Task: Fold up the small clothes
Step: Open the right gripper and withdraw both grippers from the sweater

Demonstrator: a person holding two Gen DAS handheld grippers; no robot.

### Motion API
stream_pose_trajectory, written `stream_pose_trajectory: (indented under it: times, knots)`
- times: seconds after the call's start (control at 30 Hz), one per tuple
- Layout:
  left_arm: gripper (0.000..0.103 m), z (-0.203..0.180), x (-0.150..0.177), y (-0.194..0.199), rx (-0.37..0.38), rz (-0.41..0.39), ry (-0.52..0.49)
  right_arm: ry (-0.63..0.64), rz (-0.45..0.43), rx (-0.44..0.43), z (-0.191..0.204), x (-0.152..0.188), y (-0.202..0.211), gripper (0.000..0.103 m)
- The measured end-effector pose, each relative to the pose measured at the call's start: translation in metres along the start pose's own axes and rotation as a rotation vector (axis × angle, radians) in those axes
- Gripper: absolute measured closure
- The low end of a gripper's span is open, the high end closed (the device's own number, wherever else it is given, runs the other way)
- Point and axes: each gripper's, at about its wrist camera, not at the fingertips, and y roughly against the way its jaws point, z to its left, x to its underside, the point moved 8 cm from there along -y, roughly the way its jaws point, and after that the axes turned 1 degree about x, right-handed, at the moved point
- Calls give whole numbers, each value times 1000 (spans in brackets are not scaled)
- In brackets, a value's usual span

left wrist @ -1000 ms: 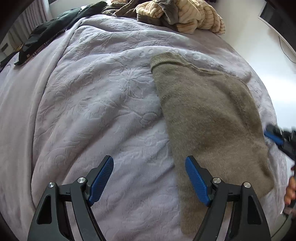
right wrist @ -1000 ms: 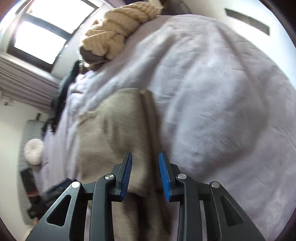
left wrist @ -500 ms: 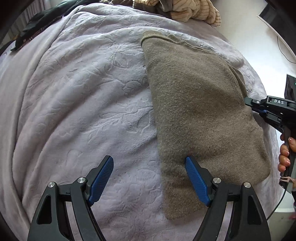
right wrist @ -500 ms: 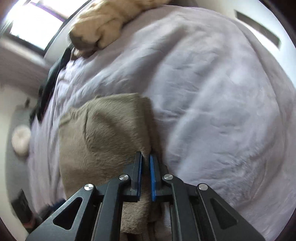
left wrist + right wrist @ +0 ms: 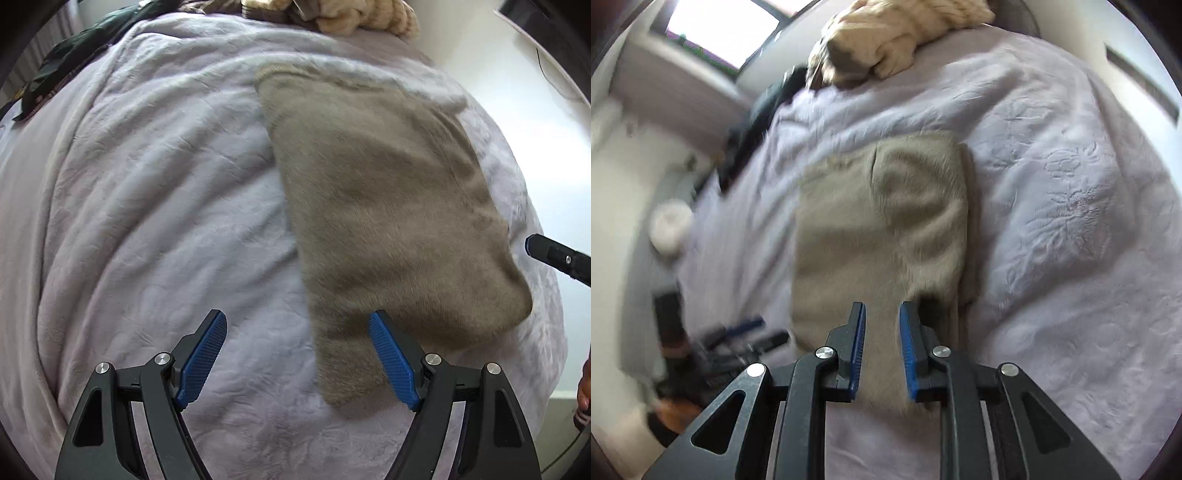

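A folded grey-brown knit garment [image 5: 388,221] lies flat on the lilac bedspread [image 5: 147,221]. It also shows in the right wrist view [image 5: 886,229]. My left gripper [image 5: 297,328] is open and empty, hovering over the garment's near left corner. My right gripper [image 5: 882,317] is open a little with nothing between its pads, just above the garment's near edge. Its tip shows in the left wrist view [image 5: 554,254] beside the garment's right edge.
A pile of cream and brown clothes [image 5: 332,14] lies at the far end of the bed, also in the right wrist view [image 5: 897,40]. Dark clothing [image 5: 66,62] lies at the far left edge. The bed's right edge drops to a white floor [image 5: 535,122].
My right gripper was shut on the garment's edge half a second ago; it has opened, let go and pulled back. The garment now lies flat. My left gripper stays open.
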Motion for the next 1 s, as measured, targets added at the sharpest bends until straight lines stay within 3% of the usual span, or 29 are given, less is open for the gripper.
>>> stream_pose_trajectory:
  times: [0.07,0.13,0.17,0.23,0.4,0.73,1.0]
  knots:
    - [22,-3,9,-10,8,32,0,19,27,58,-5,14,-4,80]
    - [22,-2,18,-19,6,64,2,-17,80,61,-14,26,-13,80]
    - [22,-1,22,-23,10,70,5,-61,101,35,-20,34,-17,80]
    - [22,3,27,-26,24,70,16,-180,112,10,-40,37,-26,94]
    - [22,4,33,-28,30,76,22,-467,95,-115,-82,60,-39,92]
    - [22,-3,39,-26,6,93,33,-433,103,-48,-85,74,-10,84]
    - [22,-7,37,-23,2,103,47,-453,120,-23,-89,83,6,84]
